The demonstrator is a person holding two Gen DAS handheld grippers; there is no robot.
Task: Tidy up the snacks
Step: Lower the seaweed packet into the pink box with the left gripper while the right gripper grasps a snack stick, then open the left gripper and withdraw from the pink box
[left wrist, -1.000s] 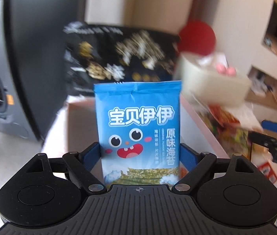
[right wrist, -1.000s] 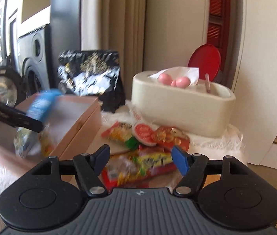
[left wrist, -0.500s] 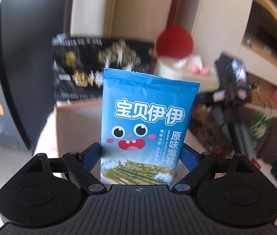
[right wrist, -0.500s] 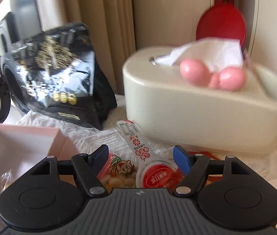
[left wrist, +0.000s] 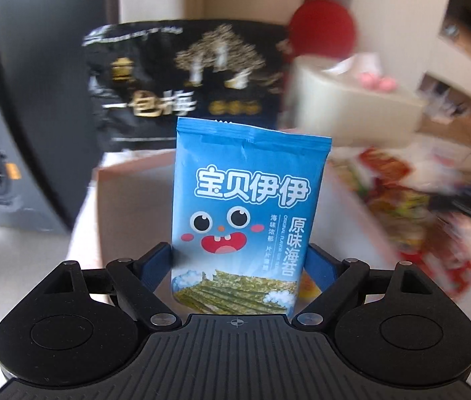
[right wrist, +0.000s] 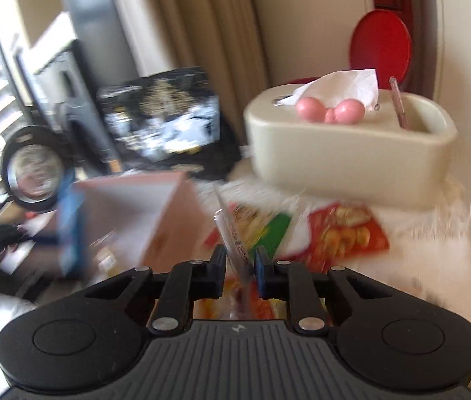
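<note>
1. A fluffy white fabric-covered surface [right wrist: 435, 250] carries everything; its fringe shows at the right edge.
2. An open pink cardboard box [right wrist: 169, 220] sits on its left part.
3. A cream rounded plastic tissue box [right wrist: 352, 160] with a pink bow stands at the back right.
4. A glossy black foil snack bag [right wrist: 162, 123] with gold print stands upright behind the pink box.
5. Loose red, yellow and green snack packets [right wrist: 345, 233] lie flat between the pink box and the tissue box.
</note>
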